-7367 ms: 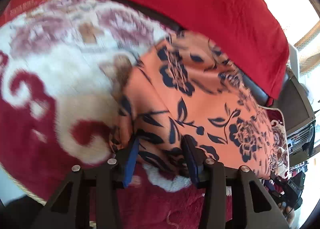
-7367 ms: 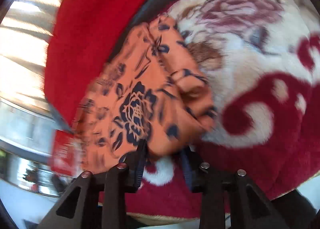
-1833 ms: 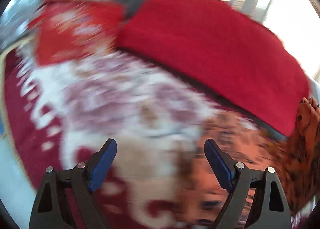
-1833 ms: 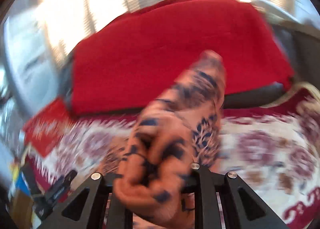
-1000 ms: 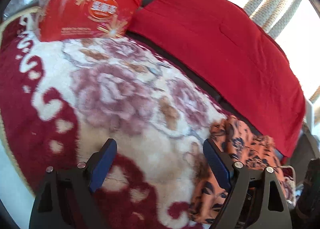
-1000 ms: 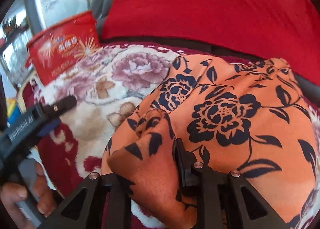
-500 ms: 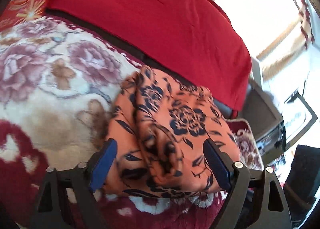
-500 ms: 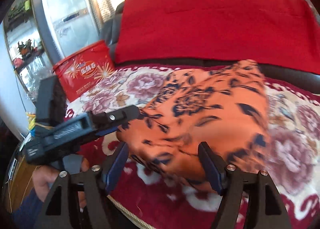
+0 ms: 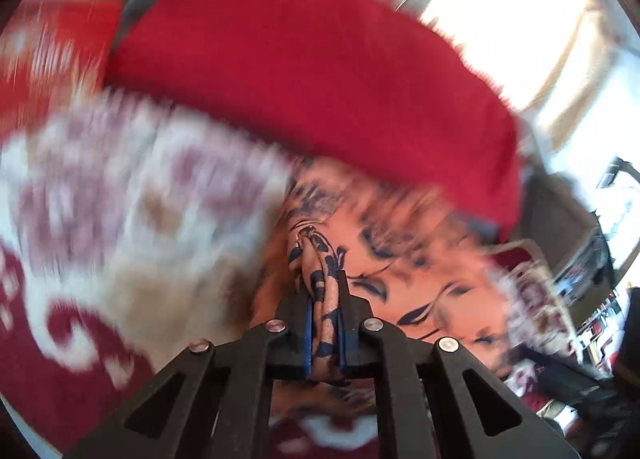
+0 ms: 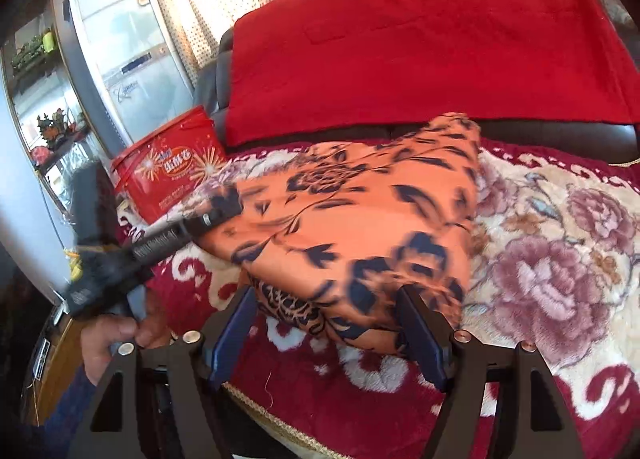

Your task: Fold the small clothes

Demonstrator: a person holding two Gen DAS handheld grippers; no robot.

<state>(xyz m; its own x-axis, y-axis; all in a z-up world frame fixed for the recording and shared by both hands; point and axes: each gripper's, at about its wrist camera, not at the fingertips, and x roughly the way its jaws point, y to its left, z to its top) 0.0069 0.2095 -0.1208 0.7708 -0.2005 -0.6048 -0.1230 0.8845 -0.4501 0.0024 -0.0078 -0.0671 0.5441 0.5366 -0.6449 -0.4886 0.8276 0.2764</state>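
Garment: orange cloth (image 10: pixel 360 219) with dark flowers, on floral blanket (image 10: pixel 560 279).
Left claw (image 9: pixel 324 323): clamped on cloth fold.
Right claw (image 10: pixel 328 339): spread wide, holding nothing.
Red tub (image 10: pixel 168 175): Chinese lettering, unreadable.

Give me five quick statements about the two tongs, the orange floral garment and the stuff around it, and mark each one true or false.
1. The left tongs are shut on a bunched fold of the orange floral garment. True.
2. The right tongs also clamp the garment. False: their fingers stand open, one on each side of the garment's near edge.
3. The garment lies on a flowered blanket. True.
4. The red tub sits on top of the garment. False: it stands apart, beyond the garment's left side in the right wrist view.
5. The cushion behind the garment is blue. False: it is red.
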